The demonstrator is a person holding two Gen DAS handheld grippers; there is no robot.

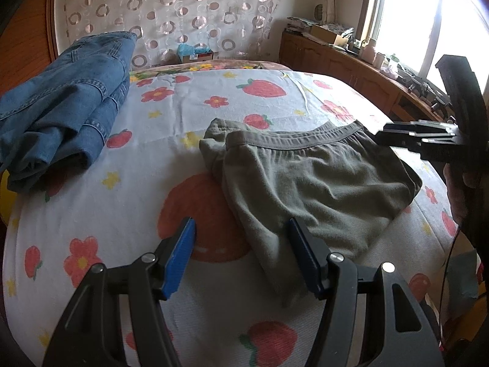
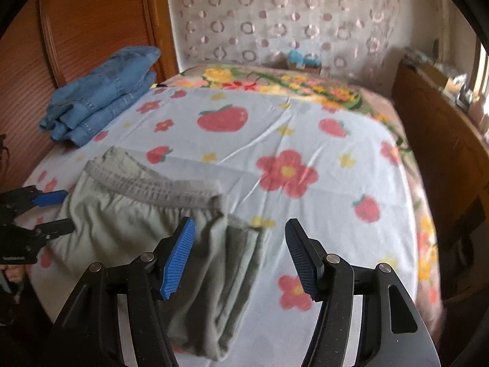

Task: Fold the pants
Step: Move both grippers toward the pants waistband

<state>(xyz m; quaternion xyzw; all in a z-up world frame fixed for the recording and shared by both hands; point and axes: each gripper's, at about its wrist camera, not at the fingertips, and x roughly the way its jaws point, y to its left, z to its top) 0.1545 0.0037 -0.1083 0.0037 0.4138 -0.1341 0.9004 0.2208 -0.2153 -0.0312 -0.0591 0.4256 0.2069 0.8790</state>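
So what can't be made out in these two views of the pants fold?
- Grey pants: near end hidden behind the left tongs in the left wrist view; lower end cut off behind the right tongs in the right wrist view.
- Jeans: left part cut by the left wrist frame edge.
- Headboard box: blurred, too small.

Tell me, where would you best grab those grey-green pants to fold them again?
Probably the elastic waistband of the grey-green pants, one corner per tongs, coming from above: it lies flat and straight across the bed, a firmer edge than the rumpled fabric below.
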